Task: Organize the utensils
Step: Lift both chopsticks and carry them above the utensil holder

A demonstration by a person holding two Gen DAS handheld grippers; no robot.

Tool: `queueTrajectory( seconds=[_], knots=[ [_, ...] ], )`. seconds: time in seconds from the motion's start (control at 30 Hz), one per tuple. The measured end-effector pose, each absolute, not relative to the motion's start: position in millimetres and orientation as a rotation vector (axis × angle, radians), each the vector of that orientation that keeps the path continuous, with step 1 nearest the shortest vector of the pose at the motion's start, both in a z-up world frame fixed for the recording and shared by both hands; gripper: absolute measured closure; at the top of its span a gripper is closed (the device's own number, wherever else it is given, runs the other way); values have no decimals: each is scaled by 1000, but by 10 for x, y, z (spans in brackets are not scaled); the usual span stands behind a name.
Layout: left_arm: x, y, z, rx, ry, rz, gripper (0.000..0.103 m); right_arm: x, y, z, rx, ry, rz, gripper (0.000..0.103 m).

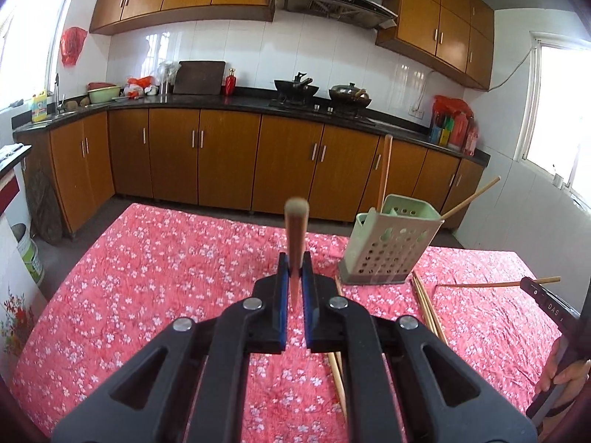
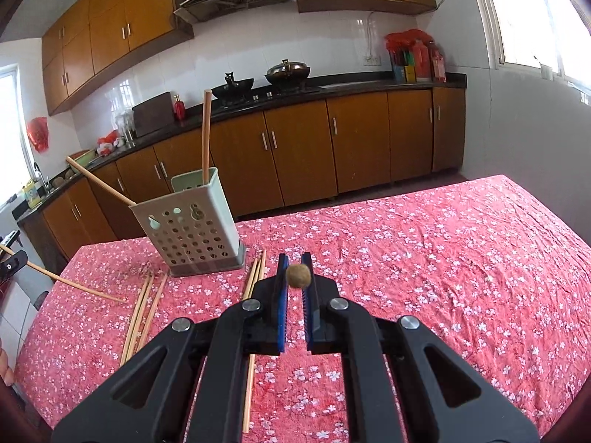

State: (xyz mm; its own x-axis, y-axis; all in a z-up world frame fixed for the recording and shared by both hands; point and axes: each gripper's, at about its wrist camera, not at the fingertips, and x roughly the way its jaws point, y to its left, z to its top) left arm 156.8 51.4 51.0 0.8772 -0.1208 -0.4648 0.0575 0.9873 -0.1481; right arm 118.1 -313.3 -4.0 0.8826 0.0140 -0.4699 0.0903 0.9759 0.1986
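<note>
A pale green perforated utensil holder (image 1: 389, 247) (image 2: 192, 229) stands on the pink floral tablecloth (image 1: 147, 277) (image 2: 443, 258) with two chopsticks (image 2: 205, 133) leaning in it. My left gripper (image 1: 295, 265) is shut on a wooden chopstick (image 1: 295, 229) that points up toward the camera. My right gripper (image 2: 295, 269) is shut on another chopstick (image 2: 297, 276), seen end-on. The right gripper also shows at the left wrist view's right edge (image 1: 543, 295). Loose chopsticks lie on the cloth beside the holder (image 1: 428, 306) (image 2: 142, 310) (image 2: 255, 284).
Kitchen cabinets and a black counter (image 1: 240, 101) with woks (image 1: 295, 86) run behind the table. A window (image 2: 535, 11) is on the right wall. A bucket (image 1: 29, 254) stands on the floor left of the table.
</note>
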Motion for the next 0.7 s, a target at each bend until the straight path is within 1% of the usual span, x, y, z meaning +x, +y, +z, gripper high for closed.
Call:
queueTrajectory(
  seconds=[0.17,0.4,0.7],
  knots=[
    [1606,483,669,-131,462,-110,95,1174,-3114,195,230,433,-1,95],
    [1650,295,1041,-136,395,-187,95,1190,-3030,736,247,323,85,95],
    [1904,-125,1592,-163,253,-247,95,1424,-2822,1294,285,117,151,96]
  ],
)
